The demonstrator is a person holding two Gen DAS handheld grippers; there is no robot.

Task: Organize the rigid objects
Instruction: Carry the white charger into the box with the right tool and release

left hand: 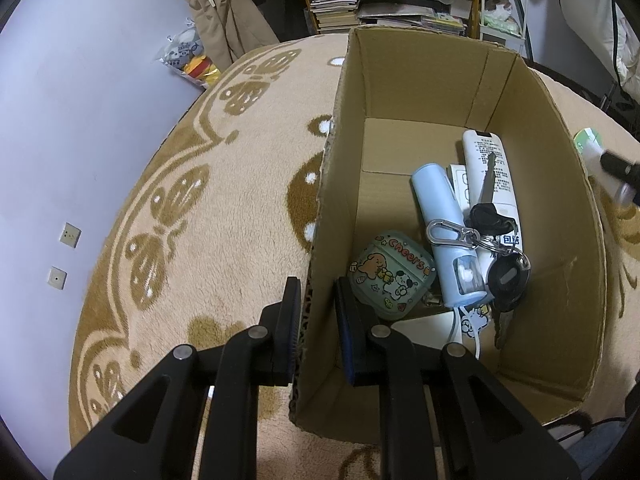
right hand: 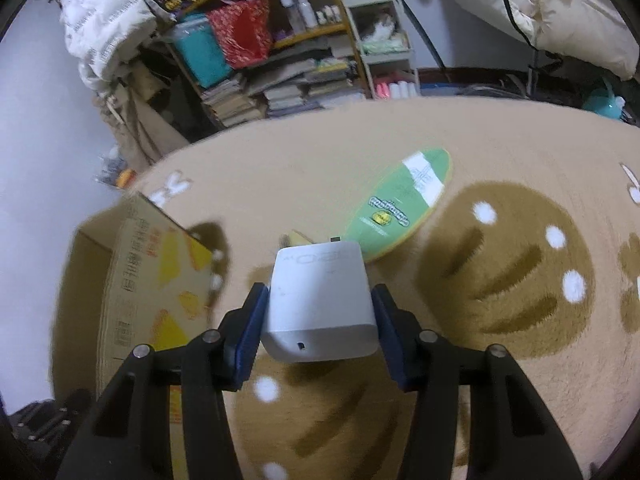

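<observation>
An open cardboard box [left hand: 340,152] stands on the patterned blanket. It holds a cartoon earbud case [left hand: 390,270], a pale blue bottle [left hand: 446,232], a white remote [left hand: 490,168] and keys on a carabiner [left hand: 496,240]. My left gripper [left hand: 318,312] is shut on the box's left wall, one finger outside, one inside. My right gripper [right hand: 320,312] is shut on a white charger block [right hand: 320,304], held above the blanket to the right of the box [right hand: 132,272]. The right gripper shows blurred at the left wrist view's right edge [left hand: 618,172].
A green round tin lid [right hand: 404,204] lies on the blanket beyond the charger; it also shows past the box in the left wrist view [left hand: 588,142]. Shelves with books [right hand: 280,88] and a white cart [right hand: 384,52] stand behind the table. A wall [left hand: 60,120] is at left.
</observation>
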